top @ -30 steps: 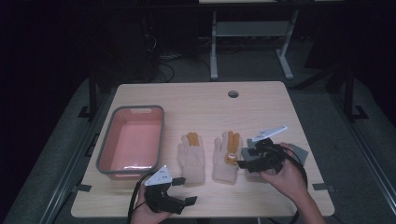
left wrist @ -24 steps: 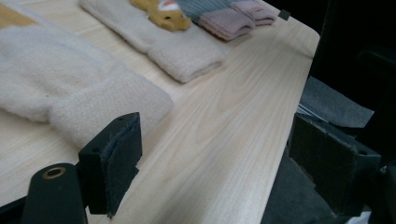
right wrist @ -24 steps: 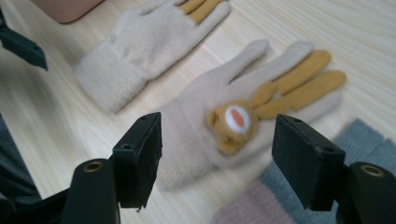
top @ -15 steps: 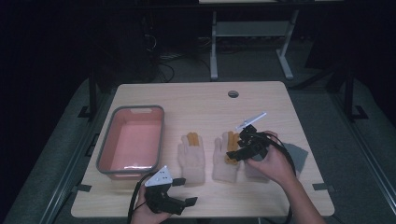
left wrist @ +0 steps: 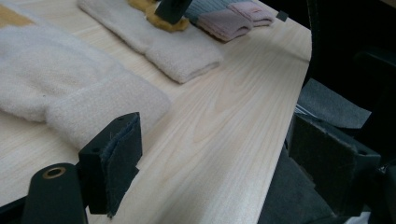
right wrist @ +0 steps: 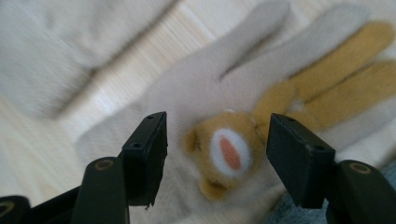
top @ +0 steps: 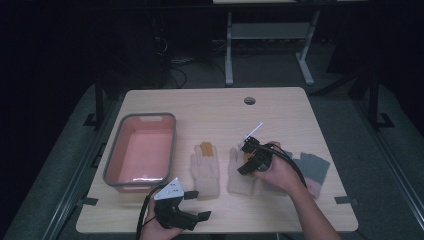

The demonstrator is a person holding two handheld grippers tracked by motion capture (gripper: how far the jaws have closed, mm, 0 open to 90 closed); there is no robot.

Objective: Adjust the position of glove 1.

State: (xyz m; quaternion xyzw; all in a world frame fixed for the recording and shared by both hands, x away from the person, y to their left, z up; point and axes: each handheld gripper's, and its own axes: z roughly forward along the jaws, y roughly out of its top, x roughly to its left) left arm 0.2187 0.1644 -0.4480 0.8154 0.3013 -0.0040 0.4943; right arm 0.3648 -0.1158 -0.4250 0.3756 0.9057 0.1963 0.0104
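Lying flat, cream glove (top: 242, 172) fingertips toward table's far edge.

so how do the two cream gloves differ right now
The left glove lies in the open with nothing over it; the right glove has the right hand-held gripper over it, jaws open. In the right gripper view, the right glove shows a small animal face; the left glove lies blurred beside it. Both are cream with mustard fingers, flat on the table.
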